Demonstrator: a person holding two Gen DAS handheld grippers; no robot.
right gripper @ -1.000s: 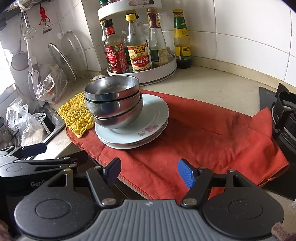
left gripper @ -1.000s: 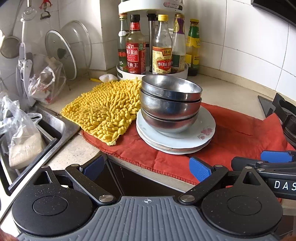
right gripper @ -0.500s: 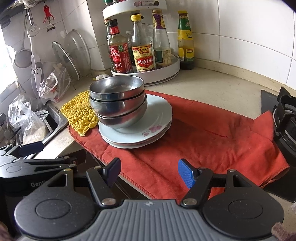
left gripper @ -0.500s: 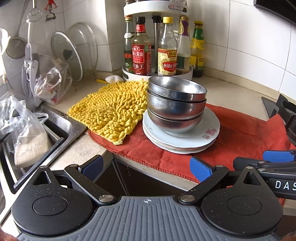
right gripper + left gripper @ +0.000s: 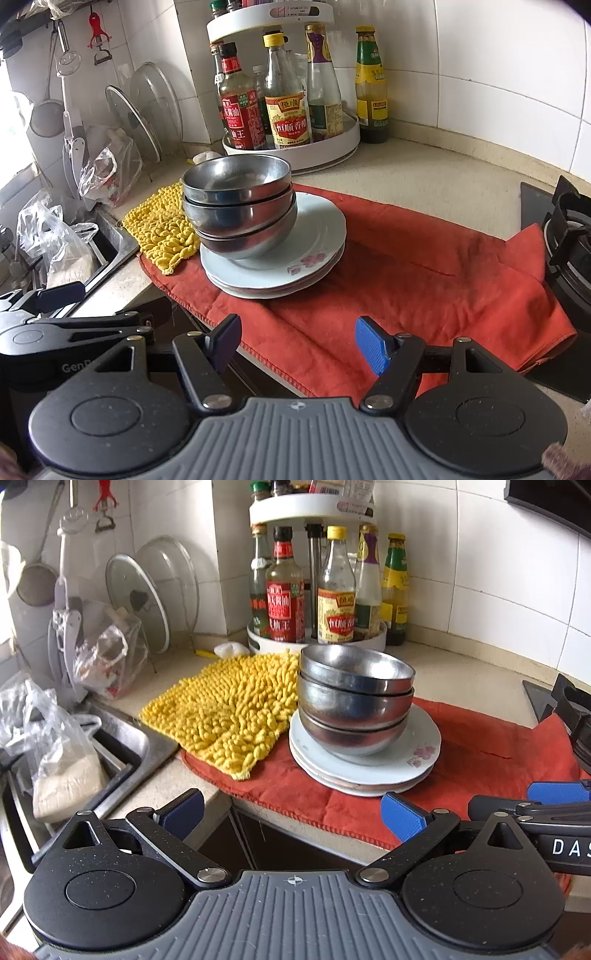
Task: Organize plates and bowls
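Three nested steel bowls (image 5: pixel 354 698) (image 5: pixel 240 206) stand on a stack of white plates (image 5: pixel 417 753) (image 5: pixel 314 258), which rests on a red cloth (image 5: pixel 480 746) (image 5: pixel 424 266) on the counter. My left gripper (image 5: pixel 293 812) hangs open in front of the counter edge, well short of the stack, with nothing between its blue pads. My right gripper (image 5: pixel 297 341) is also open and empty, over the near edge of the red cloth, to the right of the left one. Each gripper shows at the side of the other's view.
A yellow chenille mat (image 5: pixel 229 709) lies left of the stack. Behind it a white turntable rack (image 5: pixel 317 642) carries sauce bottles. A sink (image 5: pixel 110 753) with plastic bags sits at left, pot lids (image 5: pixel 144 598) lean on the wall, and a gas hob (image 5: pixel 569 243) stands at right.
Both views have tilted up a little, so the stack of bowls and plates sits lower in the frames. Both grippers stay open; nothing on the counter has moved.
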